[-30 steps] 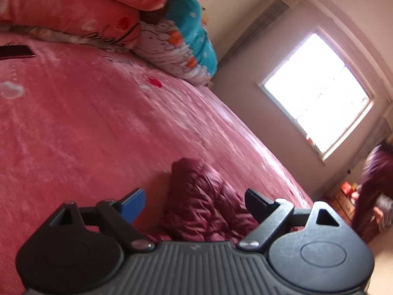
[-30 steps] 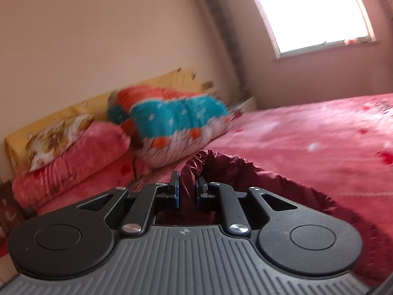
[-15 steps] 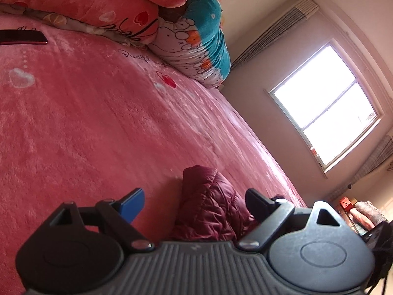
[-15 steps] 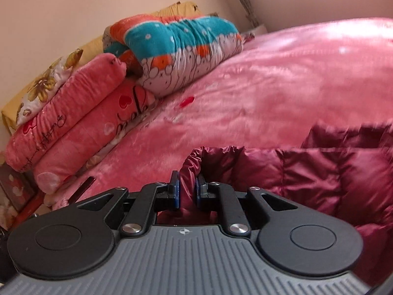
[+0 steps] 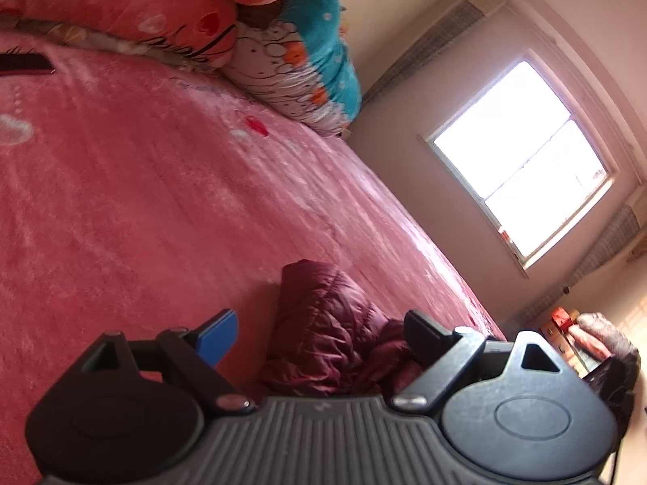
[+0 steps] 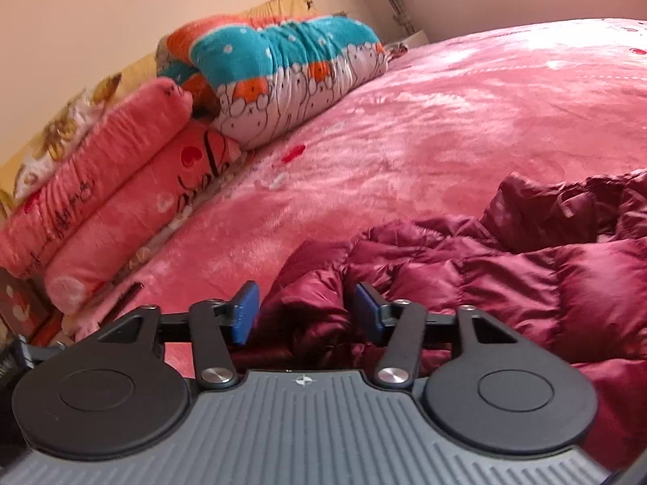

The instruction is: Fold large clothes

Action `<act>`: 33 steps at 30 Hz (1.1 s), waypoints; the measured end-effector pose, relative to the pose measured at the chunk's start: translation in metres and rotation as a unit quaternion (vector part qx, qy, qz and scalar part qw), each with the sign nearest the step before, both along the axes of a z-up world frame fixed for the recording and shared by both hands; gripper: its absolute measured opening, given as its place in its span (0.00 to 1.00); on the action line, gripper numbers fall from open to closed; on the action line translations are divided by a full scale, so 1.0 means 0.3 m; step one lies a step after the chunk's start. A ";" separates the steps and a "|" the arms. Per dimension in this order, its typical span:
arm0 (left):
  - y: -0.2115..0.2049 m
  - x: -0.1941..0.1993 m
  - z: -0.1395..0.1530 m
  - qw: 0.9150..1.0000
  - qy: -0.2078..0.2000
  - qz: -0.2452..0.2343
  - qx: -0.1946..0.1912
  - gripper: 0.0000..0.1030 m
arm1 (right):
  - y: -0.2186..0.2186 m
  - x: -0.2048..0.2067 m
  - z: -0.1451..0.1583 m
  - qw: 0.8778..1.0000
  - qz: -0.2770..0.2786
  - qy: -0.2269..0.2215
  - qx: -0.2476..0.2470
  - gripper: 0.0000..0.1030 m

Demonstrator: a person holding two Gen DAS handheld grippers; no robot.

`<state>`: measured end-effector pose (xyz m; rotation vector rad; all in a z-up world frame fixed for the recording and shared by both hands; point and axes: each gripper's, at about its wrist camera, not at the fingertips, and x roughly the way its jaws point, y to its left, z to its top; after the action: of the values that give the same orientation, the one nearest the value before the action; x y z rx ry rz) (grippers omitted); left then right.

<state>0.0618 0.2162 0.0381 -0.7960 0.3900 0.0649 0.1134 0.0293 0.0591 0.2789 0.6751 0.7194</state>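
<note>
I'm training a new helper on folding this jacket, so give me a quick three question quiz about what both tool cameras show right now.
1. True or false: the right tool is clamped shut on the maroon puffer jacket.
2. Multiple choice: the jacket lies on A) a wooden floor, B) a pink fleece bedspread, C) a chair.
3. Fill in: in the left wrist view, the left tool is ____, with jacket fabric in front of its gap.

Key:
1. False; its jaws stand apart, with a fold of jacket between them.
2. B.
3. Open.
</note>
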 end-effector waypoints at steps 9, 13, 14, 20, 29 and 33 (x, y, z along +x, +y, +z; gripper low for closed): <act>-0.115 0.014 0.039 0.991 -0.057 -0.095 0.072 0.87 | -0.295 -0.165 0.100 0.993 -0.114 -0.042 -0.002 0.90; -0.185 0.061 0.018 0.983 -0.037 -0.139 0.113 0.86 | -0.433 -0.258 0.078 0.973 -0.202 -0.066 -0.089 0.89; -0.198 0.074 0.012 0.981 -0.034 -0.152 0.119 0.86 | -0.459 -0.271 0.065 0.968 -0.216 -0.068 -0.104 0.89; -0.259 0.164 -0.039 0.967 -0.006 -0.192 0.167 0.86 | -0.519 -0.241 -0.027 0.948 -0.252 -0.060 -0.182 0.84; -0.278 0.208 -0.087 0.966 0.026 -0.180 0.183 0.86 | -0.448 -0.136 -0.081 0.939 -0.245 -0.073 -0.231 0.96; -0.282 0.221 -0.093 0.965 0.032 -0.179 0.188 0.86 | -0.441 -0.116 -0.118 0.939 -0.240 -0.072 -0.236 0.98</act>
<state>0.1281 0.1317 0.0103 -0.3418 0.5586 -0.1698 0.0784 -0.1029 0.0236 -0.0553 0.5886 0.0963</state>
